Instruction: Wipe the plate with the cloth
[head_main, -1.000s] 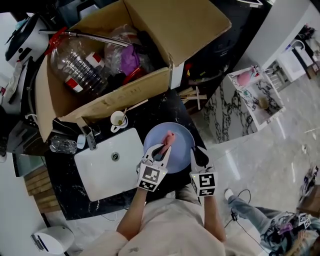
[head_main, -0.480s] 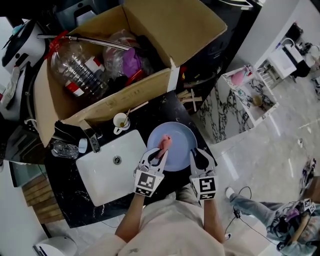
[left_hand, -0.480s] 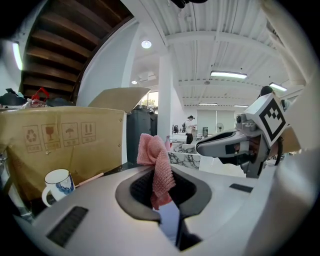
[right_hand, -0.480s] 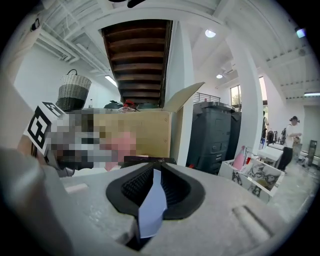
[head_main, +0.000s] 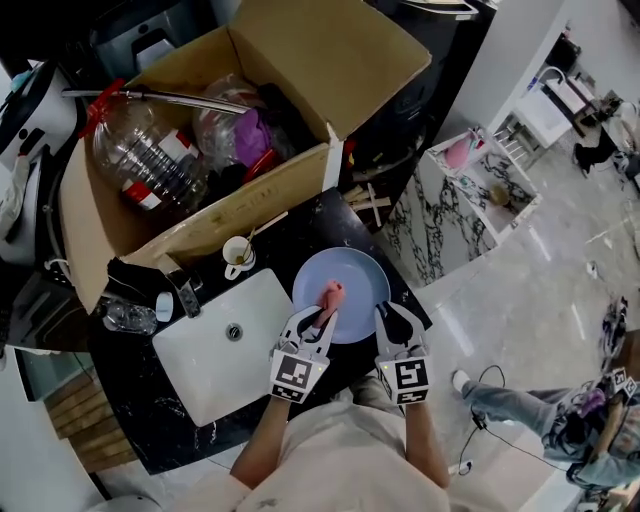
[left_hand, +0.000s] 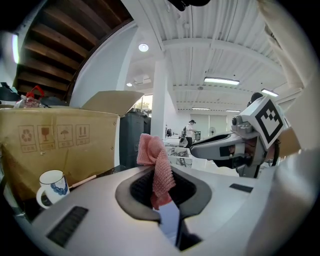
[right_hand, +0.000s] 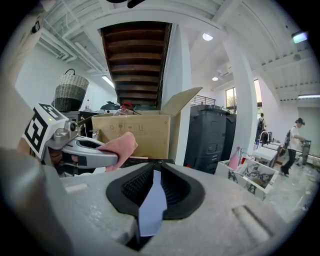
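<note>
A pale blue plate (head_main: 352, 277) rests on the black counter to the right of the sink. My right gripper (head_main: 389, 314) is shut on the plate's near right rim, and the rim shows as a blue sliver (right_hand: 151, 202) between the jaws of the right gripper (right_hand: 152, 192). My left gripper (head_main: 321, 313) is shut on a pink cloth (head_main: 330, 293) that lies over the middle of the plate. In the left gripper view the cloth (left_hand: 155, 167) stands bunched up out of the left gripper (left_hand: 160, 190), with a strip of plate (left_hand: 170, 226) under it.
A white sink (head_main: 215, 345) with a tap (head_main: 180, 290) lies left of the plate. A white mug (head_main: 237, 252) stands behind the sink. A big open cardboard box (head_main: 235, 205) full of bottles and bags fills the back. The counter ends just right of the plate.
The cloth and my left gripper have slid a little toward me across the plate. My right gripper keeps its hold on the rim. The head view has shifted slightly.
</note>
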